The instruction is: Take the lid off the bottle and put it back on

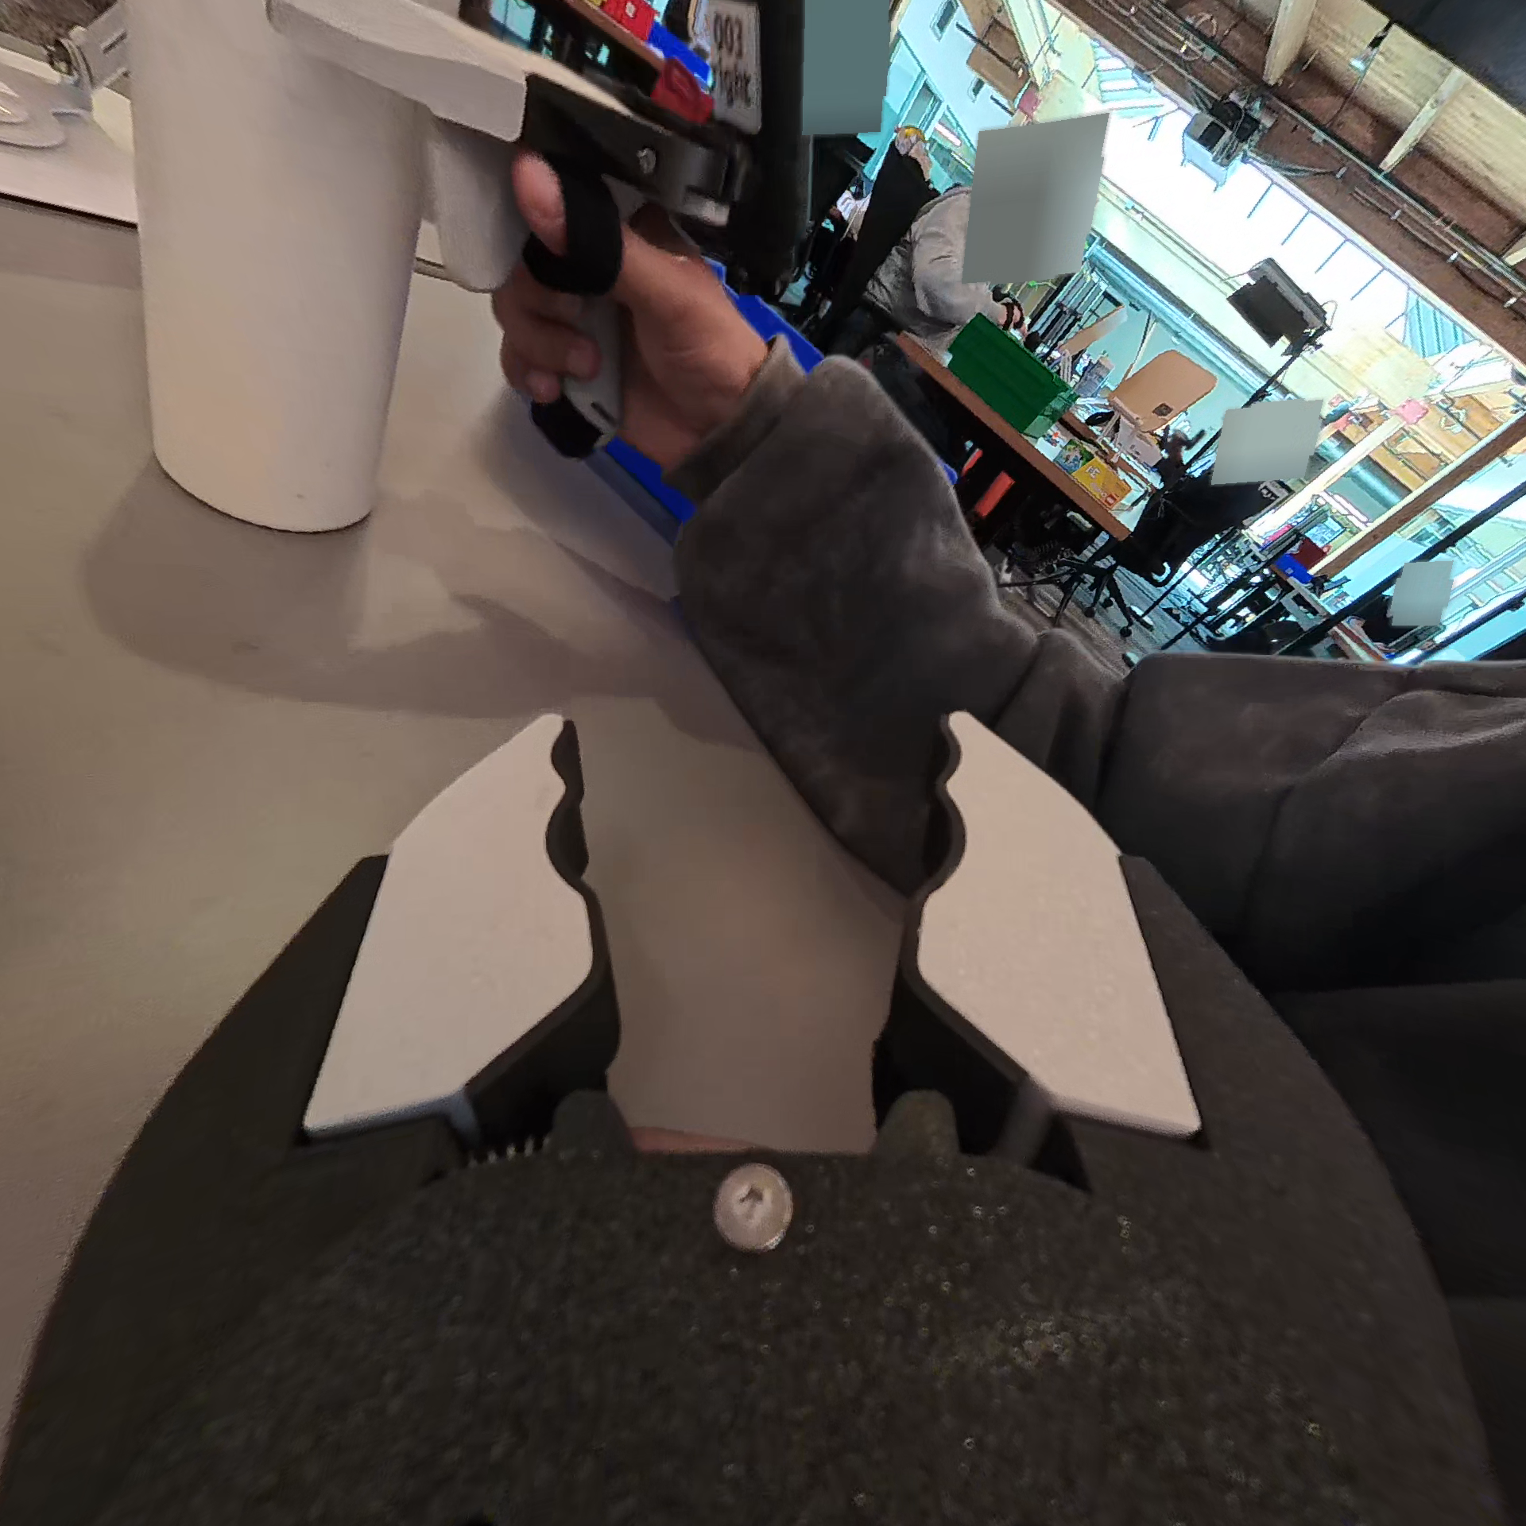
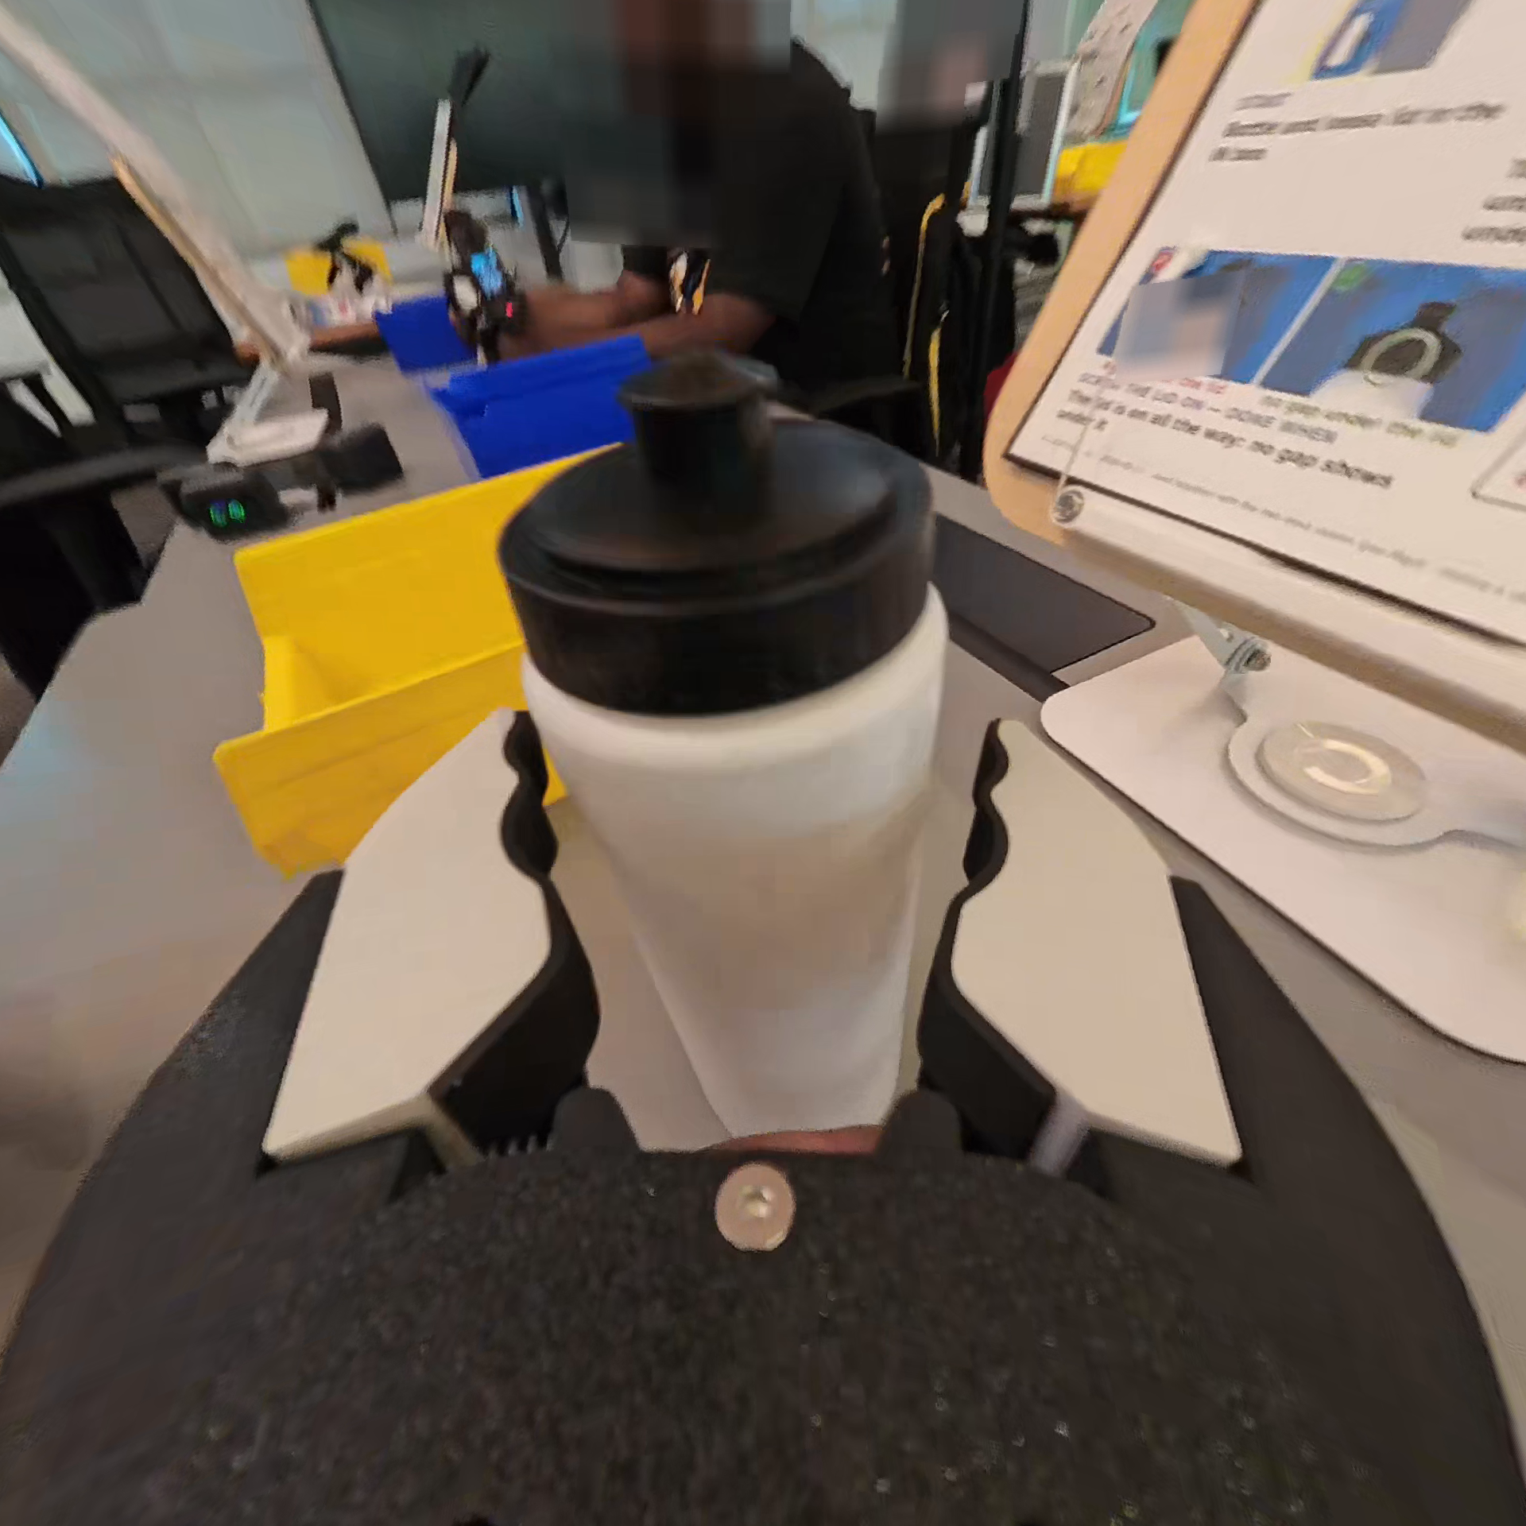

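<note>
The left gripper hangs above the pale grey worktop; its fingers stand wide apart and hold nothing. Farther along the worktop stands the white plastic bottle, upright. Its black round screw lid with a spout sits on its top. The right gripper has one white finger on each side of the bottle body, below the lid. The fingers stand apart and seem to lie near the body or against it; whether they press it, I cannot tell. In the left wrist view a hand in a dark grey sleeve holds this gripper by its handle. Behind the bottle to the left is a yellow plastic bin. Near the right edge stands a white stand with a printed sheet on a wooden board.
</note>
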{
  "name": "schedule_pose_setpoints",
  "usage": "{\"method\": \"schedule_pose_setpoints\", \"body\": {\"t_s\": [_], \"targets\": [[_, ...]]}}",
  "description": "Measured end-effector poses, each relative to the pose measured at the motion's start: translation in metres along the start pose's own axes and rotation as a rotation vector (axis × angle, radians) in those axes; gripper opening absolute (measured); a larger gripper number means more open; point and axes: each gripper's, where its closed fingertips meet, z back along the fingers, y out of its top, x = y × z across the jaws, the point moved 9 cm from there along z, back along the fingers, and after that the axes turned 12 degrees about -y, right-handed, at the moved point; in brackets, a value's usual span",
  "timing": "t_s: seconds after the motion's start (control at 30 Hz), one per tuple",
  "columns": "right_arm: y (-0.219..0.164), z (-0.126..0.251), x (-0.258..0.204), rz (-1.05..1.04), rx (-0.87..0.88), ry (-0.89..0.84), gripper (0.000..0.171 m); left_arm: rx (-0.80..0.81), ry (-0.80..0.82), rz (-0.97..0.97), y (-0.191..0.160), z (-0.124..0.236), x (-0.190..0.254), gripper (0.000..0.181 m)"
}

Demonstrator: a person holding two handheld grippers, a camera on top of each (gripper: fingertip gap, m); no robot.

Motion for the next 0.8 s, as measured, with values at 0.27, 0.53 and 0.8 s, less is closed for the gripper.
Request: {"method": "schedule_pose_setpoints", "body": {"t_s": [0.27, 0.53, 0.8], "targets": [[-0.009, -0.007, 0.009, -0.053, 0.153, 0.177, 0.086, -0.023, -0.016, 0.0, -0.003, -0.003, 0.001, 0.079], [-0.007, 0.012, 0.009, 0.005, 0.04, 0.288, 0.086, -0.022, -0.03, 0.014, -0.003, -0.003, -0.001, 0.079], [-0.009, 0.019, 0.004, 0.011, 0.041, 0.298, 0.086, -0.025, -0.032, -0.045, -0.001, -0.004, 0.004, 0.08]]}}
